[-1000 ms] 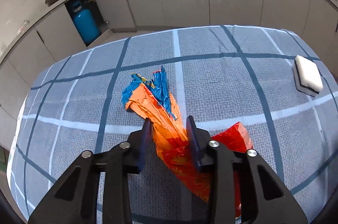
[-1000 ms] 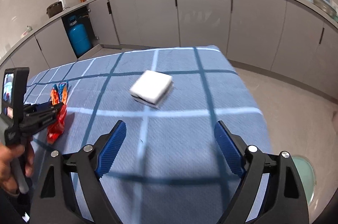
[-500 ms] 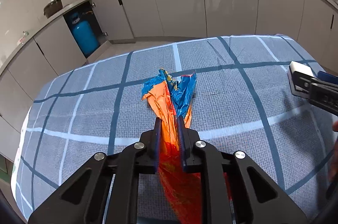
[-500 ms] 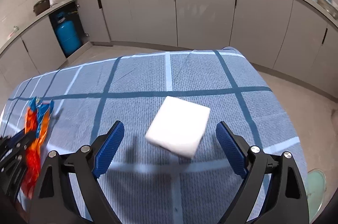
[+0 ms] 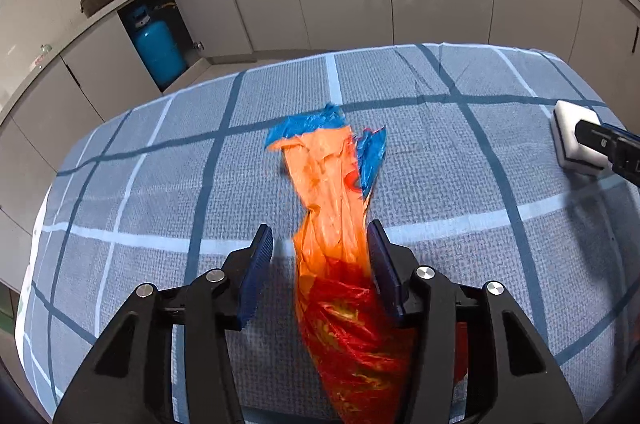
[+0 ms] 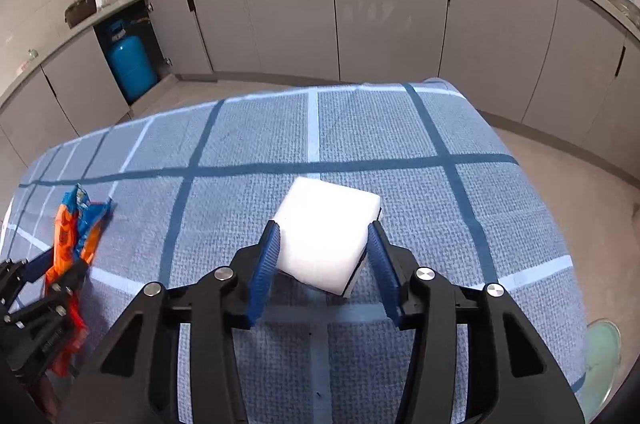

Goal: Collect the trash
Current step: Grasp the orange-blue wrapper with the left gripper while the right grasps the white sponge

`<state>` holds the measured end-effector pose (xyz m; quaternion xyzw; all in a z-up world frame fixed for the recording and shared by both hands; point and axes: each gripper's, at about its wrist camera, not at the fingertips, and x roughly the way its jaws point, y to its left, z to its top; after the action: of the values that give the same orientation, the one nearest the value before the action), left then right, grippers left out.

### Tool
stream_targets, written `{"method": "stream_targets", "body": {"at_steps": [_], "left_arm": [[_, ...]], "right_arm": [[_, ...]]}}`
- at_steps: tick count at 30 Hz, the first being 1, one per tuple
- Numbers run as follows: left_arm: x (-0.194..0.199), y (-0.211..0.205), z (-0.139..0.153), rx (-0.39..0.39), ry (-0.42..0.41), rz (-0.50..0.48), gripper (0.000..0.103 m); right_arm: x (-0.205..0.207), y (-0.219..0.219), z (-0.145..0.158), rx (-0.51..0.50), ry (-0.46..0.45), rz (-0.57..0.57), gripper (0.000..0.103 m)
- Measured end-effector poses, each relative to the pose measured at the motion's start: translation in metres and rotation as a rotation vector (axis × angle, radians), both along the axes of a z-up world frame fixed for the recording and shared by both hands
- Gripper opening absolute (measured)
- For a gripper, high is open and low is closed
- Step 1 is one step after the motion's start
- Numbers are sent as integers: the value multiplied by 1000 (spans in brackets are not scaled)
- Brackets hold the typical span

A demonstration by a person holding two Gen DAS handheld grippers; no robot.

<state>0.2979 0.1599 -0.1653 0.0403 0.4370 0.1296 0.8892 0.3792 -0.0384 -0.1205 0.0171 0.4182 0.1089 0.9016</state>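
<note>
On the left of the checked tablecloth (image 5: 160, 183), orange-and-blue wrapper (image 5: 332, 207) lying crumpled between the parted pads of the left gripper (image 5: 320, 264), touching only the right pad, so loose, probably let go or about to be re-pinched. Further right, white sponge (image 6: 326, 240) resting on the cloth, right gripper (image 6: 324, 258) straddling it, pads at its sides, perhaps squeezing; firm hold unclear. Sponge's dark underside plain only from the right wrist; the wrapper's slack only from the left.
</note>
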Motion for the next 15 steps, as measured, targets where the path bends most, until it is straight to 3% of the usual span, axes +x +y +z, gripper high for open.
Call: {"method": "stream_targets", "body": {"at_steps": [1, 3, 6, 13, 14, 15], "left_arm": [[0, 0, -1, 1, 2, 0, 50], [0, 0, -3, -3, 6, -1, 49], [0, -1, -5, -25, 15, -23, 33], [0, -2, -5, -42, 1, -41, 27], [-1, -2, -4, -44, -1, -43, 27], [-1, -2, -3, -47, -3, -45, 27]], "right_arm": [[-1, 0, 1, 9, -10, -1, 77], [-1, 2, 1, 1, -18, 2, 79], [4, 4, -3, -34, -2, -14, 79], [11, -1, -9, -30, 16, -33, 78], [11, -1, -10, -21, 23, -30, 76], [12, -1, -11, -13, 30, -24, 67]]}}
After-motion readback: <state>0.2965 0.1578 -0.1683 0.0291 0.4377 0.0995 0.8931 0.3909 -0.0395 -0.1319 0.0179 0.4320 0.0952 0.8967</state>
